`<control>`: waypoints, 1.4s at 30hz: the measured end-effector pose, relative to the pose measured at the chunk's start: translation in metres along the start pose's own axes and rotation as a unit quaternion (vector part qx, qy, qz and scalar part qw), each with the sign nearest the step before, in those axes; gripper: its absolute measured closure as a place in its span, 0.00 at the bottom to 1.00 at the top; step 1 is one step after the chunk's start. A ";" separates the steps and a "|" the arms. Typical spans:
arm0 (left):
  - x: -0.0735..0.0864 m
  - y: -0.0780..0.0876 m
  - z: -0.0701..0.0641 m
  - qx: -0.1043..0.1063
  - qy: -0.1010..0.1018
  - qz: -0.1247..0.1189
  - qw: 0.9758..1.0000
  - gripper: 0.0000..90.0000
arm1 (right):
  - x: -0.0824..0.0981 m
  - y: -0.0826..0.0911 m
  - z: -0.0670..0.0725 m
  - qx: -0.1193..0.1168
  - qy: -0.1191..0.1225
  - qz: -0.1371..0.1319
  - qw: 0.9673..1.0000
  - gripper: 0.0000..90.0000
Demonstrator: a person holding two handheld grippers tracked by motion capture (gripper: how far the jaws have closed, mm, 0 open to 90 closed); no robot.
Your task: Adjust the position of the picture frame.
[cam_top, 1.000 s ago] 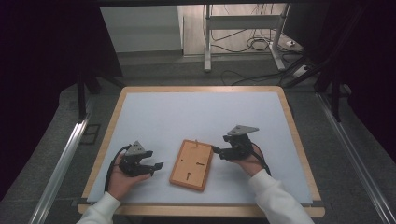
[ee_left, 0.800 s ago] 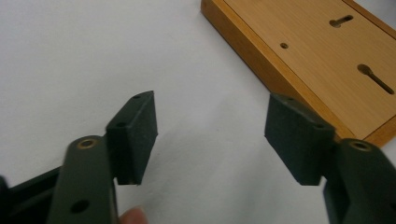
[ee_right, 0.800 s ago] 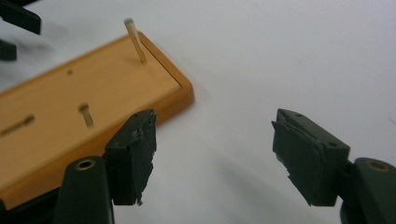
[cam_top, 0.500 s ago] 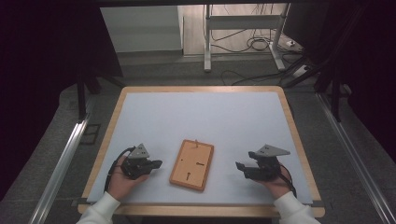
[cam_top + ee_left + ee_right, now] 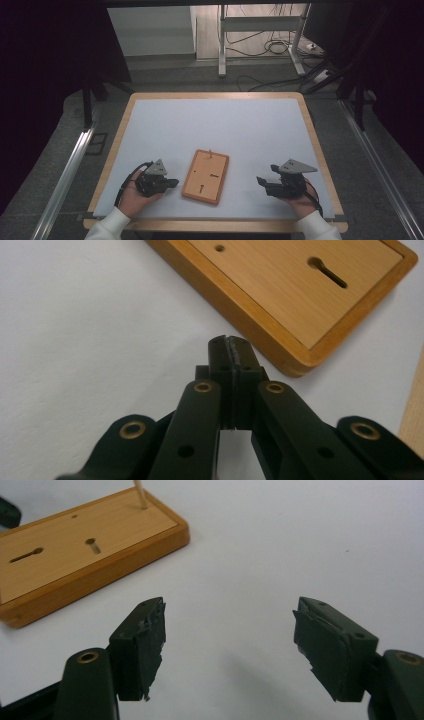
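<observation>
Left gripper (image 5: 231, 342) pinched empty just beside wooden peg board (image 5: 205, 176); right gripper (image 5: 227, 630) wide, well apart. Approach the thin upright peg (image 5: 140, 494) squarely, closing gently.

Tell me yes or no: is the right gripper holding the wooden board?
No, the right gripper has its fingers spread over bare table, apart from the wooden board.

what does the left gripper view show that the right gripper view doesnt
Left gripper view: the left tool, jaws pressed shut on nothing, beside a corner of the wooden board. Right gripper view: the right tool with jaws wide apart and empty, plus a thin peg standing upright in the board. Both: the board's keyhole slot and the white table surface.
</observation>
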State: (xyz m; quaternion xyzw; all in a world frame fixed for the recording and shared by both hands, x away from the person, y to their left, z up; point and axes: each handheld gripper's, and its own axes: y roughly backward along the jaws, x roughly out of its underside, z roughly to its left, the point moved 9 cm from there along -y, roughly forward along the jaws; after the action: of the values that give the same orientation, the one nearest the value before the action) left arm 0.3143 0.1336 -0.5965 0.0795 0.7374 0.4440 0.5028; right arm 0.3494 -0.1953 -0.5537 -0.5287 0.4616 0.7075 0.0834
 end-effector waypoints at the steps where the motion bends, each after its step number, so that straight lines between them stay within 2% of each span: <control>1: 0.000 -0.001 -0.001 0.002 -0.002 0.001 1.000 1.00 | -0.001 0.001 -0.001 0.004 0.000 -0.003 1.000 0.33; 5: 0.000 -0.004 -0.005 0.010 -0.012 0.010 1.000 1.00 | -0.002 0.002 -0.004 0.011 -0.003 -0.007 1.000 0.32; 12: 0.001 -0.007 -0.010 0.020 -0.016 0.020 0.999 1.00 | 0.000 0.000 -0.005 0.012 -0.002 -0.001 1.000 0.32; 18: 0.001 -0.008 -0.011 0.026 -0.017 0.021 0.999 1.00 | 0.000 0.000 -0.006 0.015 -0.002 -0.002 1.000 0.32; 30: 0.001 -0.008 -0.012 0.023 -0.016 0.023 0.999 1.00 | 0.000 -0.001 -0.007 0.016 -0.001 -0.001 1.000 0.32; 38: 0.000 -0.010 -0.017 0.037 -0.018 0.023 0.999 1.00 | 0.001 -0.003 -0.006 0.016 0.003 0.004 1.000 0.32; 42: -0.001 -0.011 -0.020 0.039 -0.025 0.022 0.999 1.00 | 0.002 -0.004 -0.006 0.017 0.004 0.006 1.000 0.32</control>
State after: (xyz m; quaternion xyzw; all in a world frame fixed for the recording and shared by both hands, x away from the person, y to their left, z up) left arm 0.3022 0.1146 -0.6018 0.1264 0.7393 0.4242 0.5075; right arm 0.3552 -0.1987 -0.5572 -0.5273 0.4769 0.6979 0.0863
